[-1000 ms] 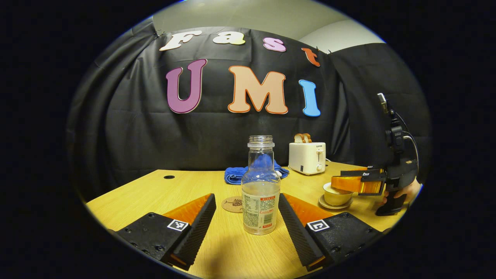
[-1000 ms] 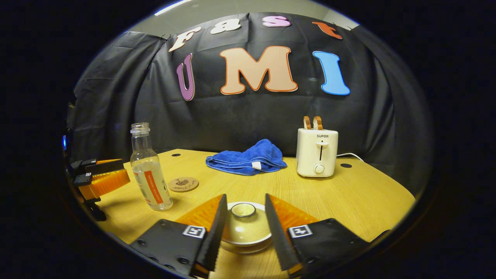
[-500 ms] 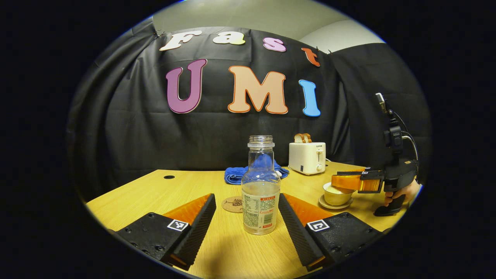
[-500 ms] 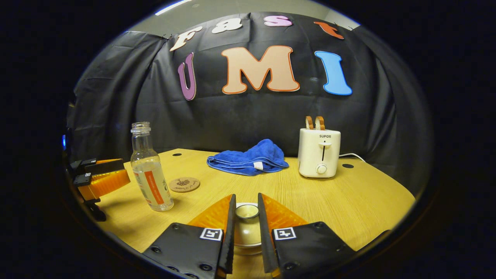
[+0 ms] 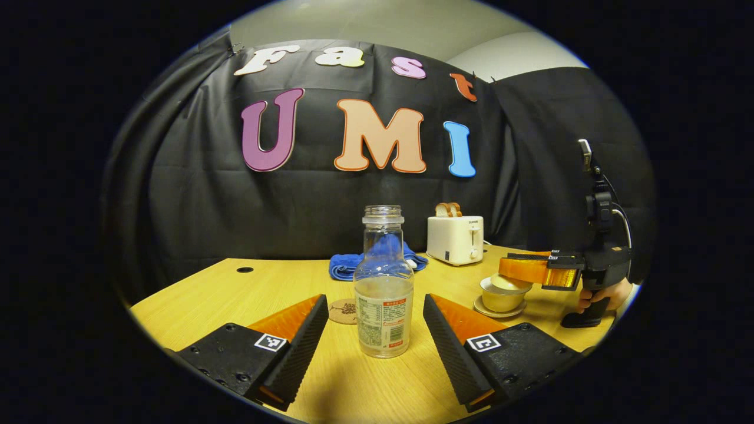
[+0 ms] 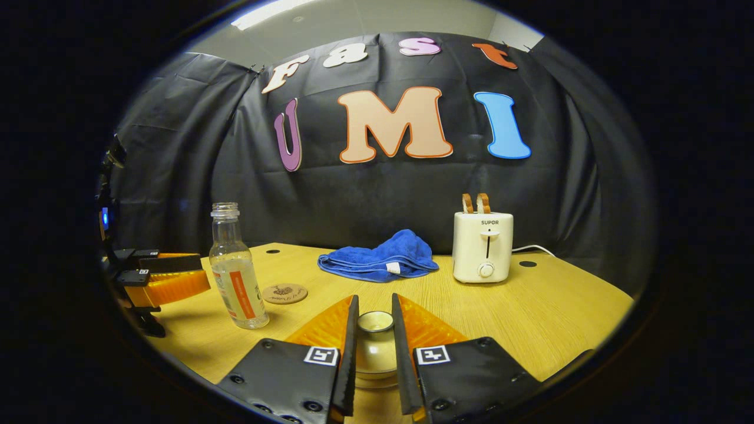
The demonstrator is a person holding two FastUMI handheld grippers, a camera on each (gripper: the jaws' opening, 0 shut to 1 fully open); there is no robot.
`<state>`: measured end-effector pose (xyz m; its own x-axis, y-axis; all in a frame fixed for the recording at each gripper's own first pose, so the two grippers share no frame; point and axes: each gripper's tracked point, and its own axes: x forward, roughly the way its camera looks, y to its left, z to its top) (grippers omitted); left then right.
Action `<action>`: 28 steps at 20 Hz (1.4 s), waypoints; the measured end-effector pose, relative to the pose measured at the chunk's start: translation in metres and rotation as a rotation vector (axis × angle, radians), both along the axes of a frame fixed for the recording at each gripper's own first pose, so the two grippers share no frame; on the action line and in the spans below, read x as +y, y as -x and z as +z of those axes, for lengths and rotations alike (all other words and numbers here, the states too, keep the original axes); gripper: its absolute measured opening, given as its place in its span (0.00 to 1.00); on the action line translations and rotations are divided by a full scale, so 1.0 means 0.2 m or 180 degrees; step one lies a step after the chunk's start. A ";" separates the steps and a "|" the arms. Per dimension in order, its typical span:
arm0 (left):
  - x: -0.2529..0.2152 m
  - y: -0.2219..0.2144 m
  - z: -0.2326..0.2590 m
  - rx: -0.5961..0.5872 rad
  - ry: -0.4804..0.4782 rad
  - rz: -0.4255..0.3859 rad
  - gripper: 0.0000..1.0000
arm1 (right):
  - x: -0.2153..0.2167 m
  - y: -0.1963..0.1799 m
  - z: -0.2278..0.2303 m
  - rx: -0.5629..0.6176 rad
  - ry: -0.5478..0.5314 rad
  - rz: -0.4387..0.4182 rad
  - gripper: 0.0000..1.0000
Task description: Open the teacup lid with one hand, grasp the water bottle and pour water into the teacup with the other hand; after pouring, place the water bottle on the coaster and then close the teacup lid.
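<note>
Ceramic lid (image 6: pixel 376 341) pinched by right tongs (image 6: pixel 375 377) (left tongs (image 5: pixel 377 347) agape).

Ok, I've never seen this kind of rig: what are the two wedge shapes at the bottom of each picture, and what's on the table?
They are the two fingers of a handheld gripper; a person holds one in each hand, with a camera riding on each. In the left gripper view, the left gripper stands open around the water bottle, not touching. In the right gripper view, the right gripper is shut on the teacup lid. Also on the table: a coaster, a blue towel, a toaster.
</note>
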<state>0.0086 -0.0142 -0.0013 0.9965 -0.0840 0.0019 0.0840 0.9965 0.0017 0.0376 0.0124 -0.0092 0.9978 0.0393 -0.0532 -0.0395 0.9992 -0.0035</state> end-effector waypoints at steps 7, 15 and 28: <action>-0.01 -0.14 -0.01 0.0040 -0.0005 -0.0054 0.95 | -0.10 0.06 0.03 -0.0138 -0.0013 -0.0120 0.33; -0.07 -0.30 -0.06 0.0237 -0.0025 -0.0233 0.95 | -0.20 0.15 0.05 -0.0164 -0.0005 -0.0232 0.34; -0.09 -0.38 -0.13 0.0555 -0.0193 -0.0265 0.73 | -0.34 0.25 0.06 -0.0176 0.0004 -0.0322 0.33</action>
